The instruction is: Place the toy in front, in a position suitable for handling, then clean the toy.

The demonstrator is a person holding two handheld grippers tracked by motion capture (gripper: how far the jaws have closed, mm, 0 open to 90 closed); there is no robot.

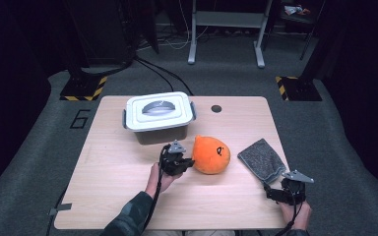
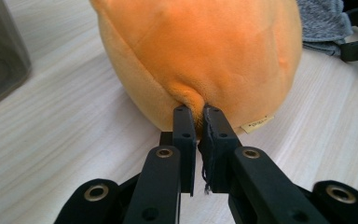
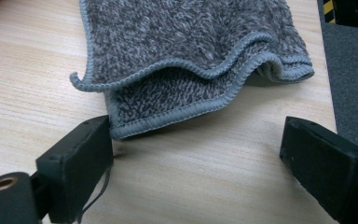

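Left gripper fingers are closed on a thin pinch of the round orange plush toy at worktop centre, right gripper fingers wide open and empty; the shallow pinch risks slipping when lifted.

"6" marked on floor, left of table; plush tag unreadable.

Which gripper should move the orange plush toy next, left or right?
Left. The left gripper is already shut on a pinch of the orange plush toy. The right gripper sits open near the grey cloth, apart from the toy.
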